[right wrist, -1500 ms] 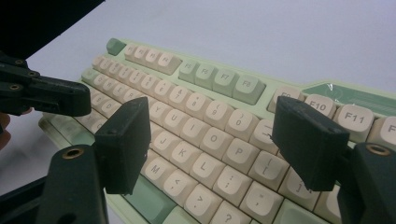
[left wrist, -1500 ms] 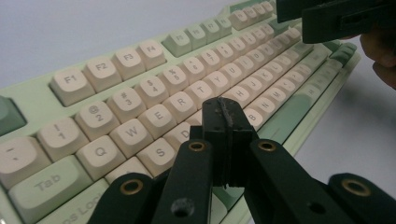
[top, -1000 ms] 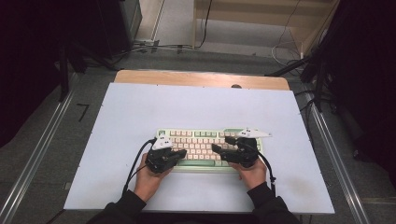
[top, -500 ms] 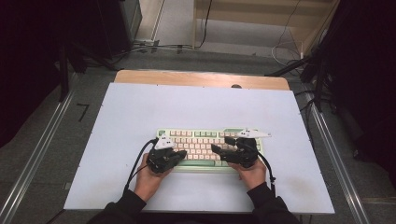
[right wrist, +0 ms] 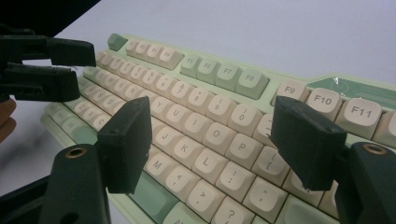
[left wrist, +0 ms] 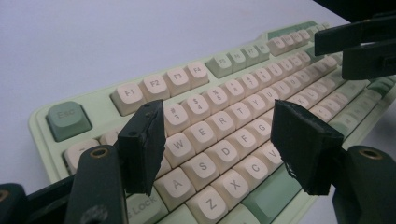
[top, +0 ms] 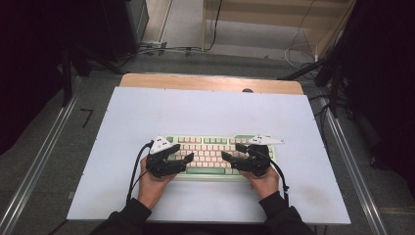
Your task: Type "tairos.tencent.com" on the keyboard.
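Observation:
A pale green keyboard (top: 210, 141) with cream and green keys lies on the white table top, near its front edge. My left gripper (top: 187, 159) hovers over its left half, jaws open and pointing right. The left gripper view has these open jaws (left wrist: 217, 144) above the letter keys (left wrist: 219, 154). My right gripper (top: 230, 157) hovers over the right half, jaws open and pointing left. Its own view puts the open jaws (right wrist: 210, 130) above the keyboard's (right wrist: 224, 107) right-hand letter keys. Neither holds anything. Each view catches the other gripper (left wrist: 364, 44) (right wrist: 42, 65) farther off.
The white table top (top: 205, 112) has a wooden strip along its far edge (top: 210, 82). Metal rails (top: 44, 156) run down both sides of the table. Cables (top: 161, 48) lie on the floor beyond it, with dark equipment at the left and right.

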`<move>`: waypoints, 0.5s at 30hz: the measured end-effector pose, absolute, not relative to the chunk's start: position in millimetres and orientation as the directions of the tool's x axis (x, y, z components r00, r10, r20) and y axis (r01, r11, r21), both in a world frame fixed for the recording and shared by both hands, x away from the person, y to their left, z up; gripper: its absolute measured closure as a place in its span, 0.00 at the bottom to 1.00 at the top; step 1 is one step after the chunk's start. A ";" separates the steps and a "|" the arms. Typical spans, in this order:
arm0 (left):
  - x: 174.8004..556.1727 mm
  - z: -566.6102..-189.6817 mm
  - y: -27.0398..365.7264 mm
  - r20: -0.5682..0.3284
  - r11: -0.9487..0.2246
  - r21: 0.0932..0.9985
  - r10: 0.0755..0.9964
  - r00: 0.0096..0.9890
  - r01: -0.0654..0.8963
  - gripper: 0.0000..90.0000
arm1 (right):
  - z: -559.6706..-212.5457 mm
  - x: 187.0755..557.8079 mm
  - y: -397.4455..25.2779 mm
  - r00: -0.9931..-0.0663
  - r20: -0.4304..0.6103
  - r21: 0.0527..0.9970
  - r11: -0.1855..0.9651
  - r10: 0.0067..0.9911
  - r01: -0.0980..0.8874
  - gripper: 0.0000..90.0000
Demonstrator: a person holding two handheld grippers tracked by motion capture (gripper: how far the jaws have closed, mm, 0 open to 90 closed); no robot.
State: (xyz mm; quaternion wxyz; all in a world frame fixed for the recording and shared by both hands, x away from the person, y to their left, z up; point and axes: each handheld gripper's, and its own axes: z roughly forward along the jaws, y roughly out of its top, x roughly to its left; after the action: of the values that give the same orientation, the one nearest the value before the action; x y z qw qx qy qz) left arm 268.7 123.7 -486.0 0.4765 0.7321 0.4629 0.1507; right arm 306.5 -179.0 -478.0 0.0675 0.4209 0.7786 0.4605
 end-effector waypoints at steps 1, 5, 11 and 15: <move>269.2 -486.4 124.1 -0.216 -0.120 0.838 0.823 0.526 0.533 0.39 | -477.9 306.5 -179.0 -0.636 0.283 0.774 0.221 0.718 0.593 0.30; 271.2 -488.3 122.6 -0.207 -0.126 0.835 0.829 0.519 0.535 0.37 | -478.3 307.2 -179.6 -0.632 0.284 0.772 0.219 0.721 0.597 0.30; 277.0 -490.7 122.7 -0.200 -0.105 0.847 0.845 0.496 0.521 0.43 | -478.5 307.1 -179.1 -0.634 0.280 0.775 0.220 0.720 0.592 0.30; 281.5 -491.5 123.5 -0.224 -0.087 0.851 0.832 0.508 0.518 0.78 | -479.3 307.1 -178.8 -0.632 0.281 0.769 0.224 0.722 0.598 0.30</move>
State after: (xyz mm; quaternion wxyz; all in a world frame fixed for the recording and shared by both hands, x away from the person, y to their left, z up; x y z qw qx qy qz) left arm 281.5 123.5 -491.5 0.4861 0.7194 0.4691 0.1616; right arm 307.1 -178.8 -479.3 0.0678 0.4234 0.7795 0.4566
